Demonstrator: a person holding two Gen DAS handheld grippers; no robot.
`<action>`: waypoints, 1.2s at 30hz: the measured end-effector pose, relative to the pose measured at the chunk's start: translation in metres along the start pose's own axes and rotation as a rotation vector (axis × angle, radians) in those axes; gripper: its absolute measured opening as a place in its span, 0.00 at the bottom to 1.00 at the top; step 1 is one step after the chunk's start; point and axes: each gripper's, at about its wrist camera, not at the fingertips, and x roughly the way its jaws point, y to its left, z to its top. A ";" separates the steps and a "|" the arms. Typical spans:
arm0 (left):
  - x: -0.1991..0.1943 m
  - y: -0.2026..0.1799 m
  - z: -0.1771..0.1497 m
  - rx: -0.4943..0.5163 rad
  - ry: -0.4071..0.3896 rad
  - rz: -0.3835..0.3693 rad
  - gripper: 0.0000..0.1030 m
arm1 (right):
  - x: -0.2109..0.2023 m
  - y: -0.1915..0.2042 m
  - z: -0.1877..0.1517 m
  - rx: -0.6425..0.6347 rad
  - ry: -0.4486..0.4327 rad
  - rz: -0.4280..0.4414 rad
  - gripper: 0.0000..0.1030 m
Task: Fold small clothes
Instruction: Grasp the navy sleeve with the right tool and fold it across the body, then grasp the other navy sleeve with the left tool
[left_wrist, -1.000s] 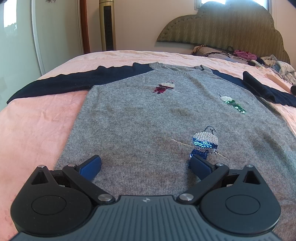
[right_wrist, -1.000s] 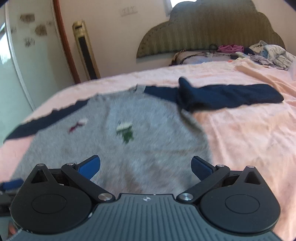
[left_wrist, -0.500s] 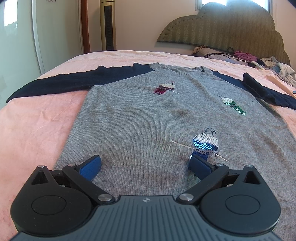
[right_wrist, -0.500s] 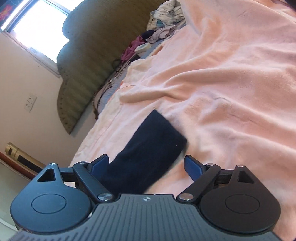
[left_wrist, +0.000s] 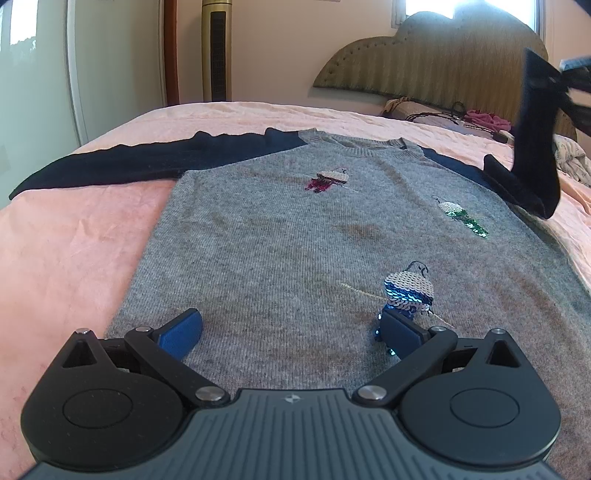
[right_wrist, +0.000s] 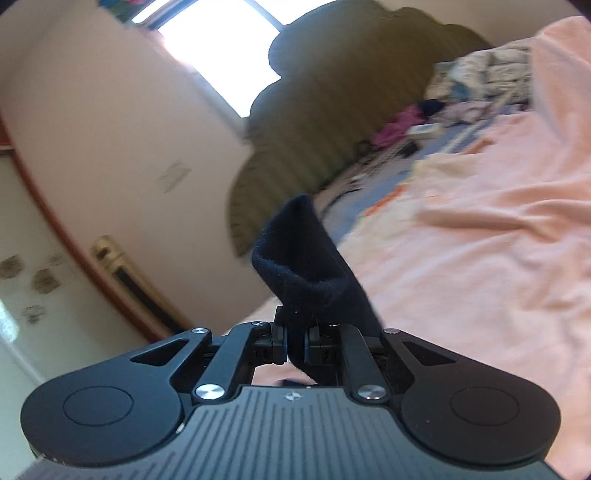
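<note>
The grey sweater (left_wrist: 295, 251) lies flat and face up on the pink bed (left_wrist: 66, 258), its hem at the near edge and its neck toward the headboard (left_wrist: 424, 62), so its long axis runs from the near edge to the head of the bed. The left sleeve (left_wrist: 122, 162) lies straight out toward the left edge of the bed, across that axis. The left gripper (left_wrist: 290, 328) rests on the hem with its blue pads far apart and nothing between them; it seems to serve only to keep the body in place. The right gripper (right_wrist: 295, 345) has its pads pressed together on the cuff of the right sleeve (right_wrist: 306, 266), and in the left wrist view this sleeve hangs up in the air above the right shoulder of the sweater. The step in hand is, I think, to fold this sleeve inward over the body. To do it well, the cuff should travel across the chest in one line, low enough that the sleeve does not twist, and it should be laid flat with the fold at the shoulder seam. The left gripper should hold the hem down, so the body is not dragged. The pads should part only when the cuff touches the grey knit.
</note>
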 end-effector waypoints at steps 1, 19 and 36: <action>0.000 0.000 0.000 0.001 0.000 0.000 1.00 | 0.010 0.021 -0.010 -0.010 0.033 0.057 0.14; 0.003 0.001 0.015 0.013 0.014 -0.014 1.00 | -0.033 0.023 -0.177 0.017 0.307 0.054 0.72; 0.096 0.000 0.102 -0.467 0.164 -0.265 1.00 | -0.045 -0.016 -0.163 0.292 0.212 0.219 0.85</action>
